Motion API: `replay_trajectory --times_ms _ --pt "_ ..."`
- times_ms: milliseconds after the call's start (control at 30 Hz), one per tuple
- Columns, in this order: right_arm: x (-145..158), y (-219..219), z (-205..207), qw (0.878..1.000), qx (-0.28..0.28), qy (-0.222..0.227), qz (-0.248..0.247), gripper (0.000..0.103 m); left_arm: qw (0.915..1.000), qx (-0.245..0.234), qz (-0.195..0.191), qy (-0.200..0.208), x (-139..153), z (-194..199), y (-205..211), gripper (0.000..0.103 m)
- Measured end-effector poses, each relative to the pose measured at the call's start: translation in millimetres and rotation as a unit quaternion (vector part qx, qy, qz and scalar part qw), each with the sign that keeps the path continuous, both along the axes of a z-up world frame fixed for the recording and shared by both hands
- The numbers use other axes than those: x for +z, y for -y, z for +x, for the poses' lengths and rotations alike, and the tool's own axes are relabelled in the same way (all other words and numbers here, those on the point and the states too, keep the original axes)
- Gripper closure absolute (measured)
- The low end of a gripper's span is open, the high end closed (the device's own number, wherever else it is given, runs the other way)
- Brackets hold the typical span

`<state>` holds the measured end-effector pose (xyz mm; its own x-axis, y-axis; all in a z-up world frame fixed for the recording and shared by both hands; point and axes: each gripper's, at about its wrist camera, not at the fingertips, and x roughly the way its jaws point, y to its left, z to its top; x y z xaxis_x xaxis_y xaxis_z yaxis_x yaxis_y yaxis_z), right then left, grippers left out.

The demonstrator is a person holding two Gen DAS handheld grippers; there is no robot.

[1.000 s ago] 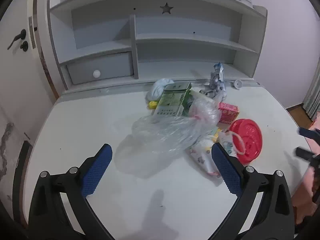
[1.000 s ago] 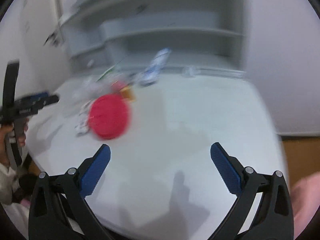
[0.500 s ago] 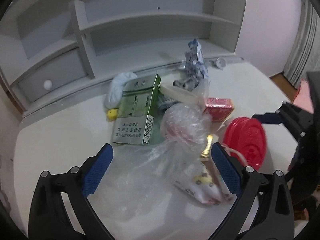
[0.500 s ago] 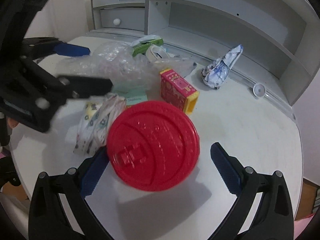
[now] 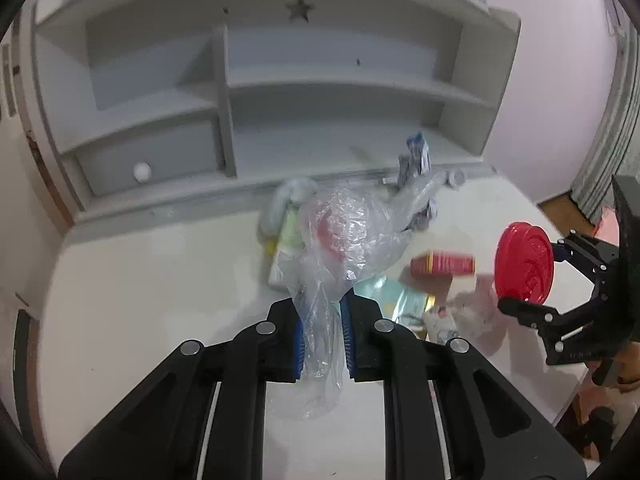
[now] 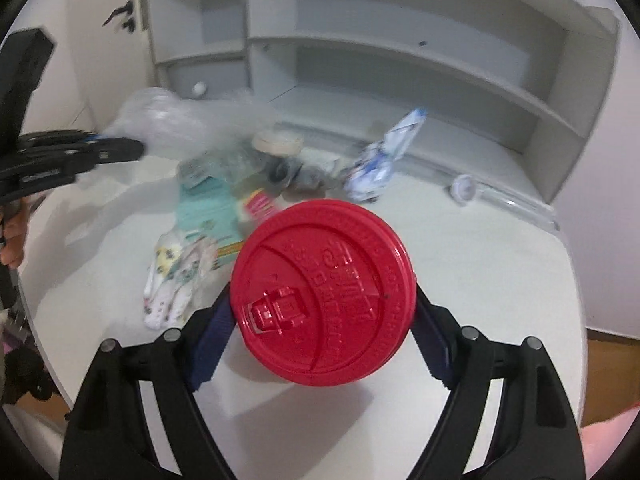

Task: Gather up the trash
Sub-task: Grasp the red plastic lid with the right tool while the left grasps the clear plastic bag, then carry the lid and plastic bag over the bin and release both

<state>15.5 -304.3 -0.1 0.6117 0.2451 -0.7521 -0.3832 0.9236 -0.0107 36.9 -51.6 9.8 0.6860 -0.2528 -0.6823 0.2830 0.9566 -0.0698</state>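
My left gripper (image 5: 322, 336) is shut on a clear plastic bag (image 5: 344, 248) and holds it lifted above the white desk (image 5: 160, 280); something red shows through the bag. My right gripper (image 6: 322, 320) is shut on a red cup lid (image 6: 322, 292), held edge to edge off the desk; the lid also shows in the left wrist view (image 5: 524, 266). More trash lies on the desk: a red box (image 5: 442, 264), a teal packet (image 6: 206, 210), a patterned white wrapper (image 6: 174, 280) and a blue-white crumpled wrapper (image 6: 384, 156).
A grey shelf unit (image 5: 280, 92) with a small drawer (image 5: 148, 160) stands at the back of the desk. A small white cap (image 6: 464, 190) lies near its right foot. A roll of tape (image 6: 276, 142) sits among the trash. The desk's right edge drops to a wooden floor (image 6: 612, 344).
My left gripper has shut on the plastic bag and lifted it. My right gripper has shut on the red lid and raised it off the desk.
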Motion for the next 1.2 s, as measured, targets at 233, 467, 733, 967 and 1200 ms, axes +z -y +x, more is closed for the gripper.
replay_trajectory --times_ms 233,467,733,967,1200 --pt "-1 15 -2 1.0 -0.018 0.006 0.004 0.024 0.9987 0.038 -0.013 0.033 22 -8 -20 0.089" --pt "-15 23 -7 1.0 -0.025 -0.008 0.009 0.024 0.9991 0.038 -0.002 0.02 14 -11 -15 0.089" --pt "-12 35 -9 0.999 -0.032 -0.005 0.027 0.024 0.9991 0.036 0.007 0.023 13 -16 -13 0.089" --pt "16 65 -24 0.998 -0.034 0.008 0.043 0.024 0.9997 -0.008 -0.005 0.024 25 -28 23 0.089" --pt "57 211 -112 0.983 -0.168 0.03 0.073 0.024 0.9829 -0.178 0.006 0.047 41 -58 174 0.089"
